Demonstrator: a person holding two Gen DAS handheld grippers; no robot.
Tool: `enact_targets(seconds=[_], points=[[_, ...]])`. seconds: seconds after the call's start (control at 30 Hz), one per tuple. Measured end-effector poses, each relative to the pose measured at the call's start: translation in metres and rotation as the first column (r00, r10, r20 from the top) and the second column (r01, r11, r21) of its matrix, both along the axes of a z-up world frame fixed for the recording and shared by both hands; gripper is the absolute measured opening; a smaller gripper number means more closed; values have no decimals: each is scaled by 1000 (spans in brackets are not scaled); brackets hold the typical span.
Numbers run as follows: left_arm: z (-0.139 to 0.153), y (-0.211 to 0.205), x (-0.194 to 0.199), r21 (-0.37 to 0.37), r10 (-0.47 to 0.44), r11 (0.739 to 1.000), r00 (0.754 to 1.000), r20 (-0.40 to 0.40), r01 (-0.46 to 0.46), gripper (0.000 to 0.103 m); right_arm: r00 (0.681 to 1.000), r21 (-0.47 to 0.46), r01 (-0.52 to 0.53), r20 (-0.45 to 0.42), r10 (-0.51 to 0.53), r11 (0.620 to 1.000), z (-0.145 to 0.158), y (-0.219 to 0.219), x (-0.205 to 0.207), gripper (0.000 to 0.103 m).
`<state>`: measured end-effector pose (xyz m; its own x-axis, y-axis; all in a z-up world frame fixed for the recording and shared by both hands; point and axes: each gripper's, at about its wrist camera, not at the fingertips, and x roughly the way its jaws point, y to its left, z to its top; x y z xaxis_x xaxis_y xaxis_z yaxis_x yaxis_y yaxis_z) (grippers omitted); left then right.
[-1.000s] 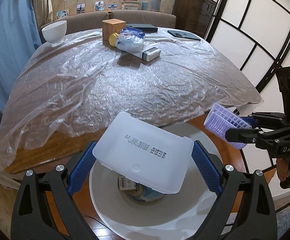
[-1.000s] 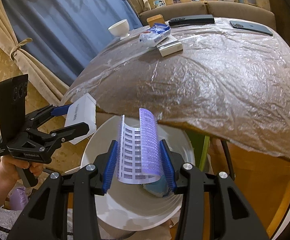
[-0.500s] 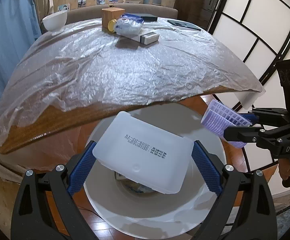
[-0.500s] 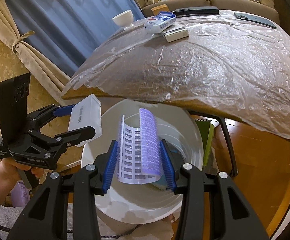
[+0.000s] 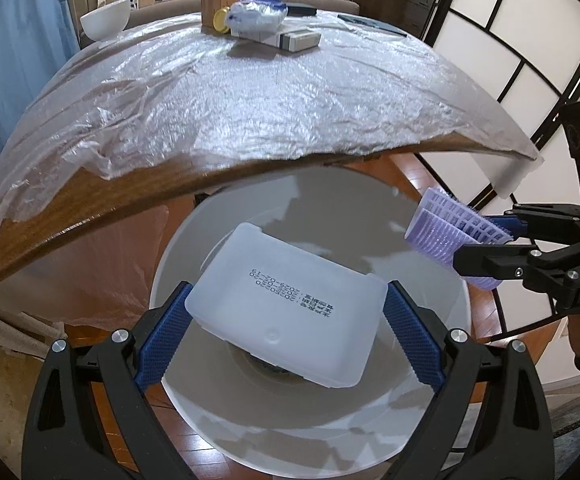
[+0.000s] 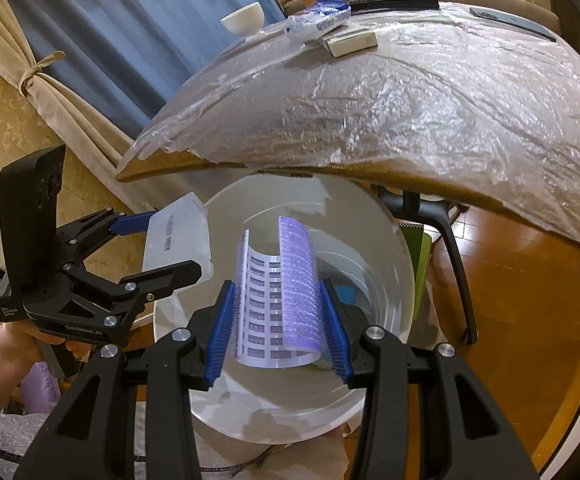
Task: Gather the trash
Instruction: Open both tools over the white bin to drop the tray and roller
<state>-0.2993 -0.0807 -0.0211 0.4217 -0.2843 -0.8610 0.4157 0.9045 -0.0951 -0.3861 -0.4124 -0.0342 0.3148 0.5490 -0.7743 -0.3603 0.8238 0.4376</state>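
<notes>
A translucent white plastic tub (image 5: 290, 312), printed with a date, is clamped between the blue pads of the left claw (image 5: 286, 330), whose jaws are spread wide around it. Directly beneath that claw a white bin (image 5: 430, 412) is seen, with some scraps lying at its bottom. To the right of the left claw, the right claw (image 6: 278, 312) is clenched on a purple hair roller (image 6: 286, 292), which is also held over the bin's mouth. In the right wrist view the left claw appears to the left, gripped by a hand (image 6: 6, 348). Beyond both claws the plastic-covered wooden surface (image 5: 250, 108) is seen, and at its far end a white bowl (image 5: 104, 20), a wooden box (image 5: 220, 6), a crumpled packet (image 5: 256, 16) and a small carton (image 5: 300, 40) are set
</notes>
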Motion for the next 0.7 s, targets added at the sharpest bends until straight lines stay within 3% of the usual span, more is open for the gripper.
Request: enact_targets(seconds=[0.7], points=[[-33, -10, 1, 54, 12, 999, 999, -44, -9, 95, 999, -17, -16, -46, 15, 1000, -23, 3, 5, 42]])
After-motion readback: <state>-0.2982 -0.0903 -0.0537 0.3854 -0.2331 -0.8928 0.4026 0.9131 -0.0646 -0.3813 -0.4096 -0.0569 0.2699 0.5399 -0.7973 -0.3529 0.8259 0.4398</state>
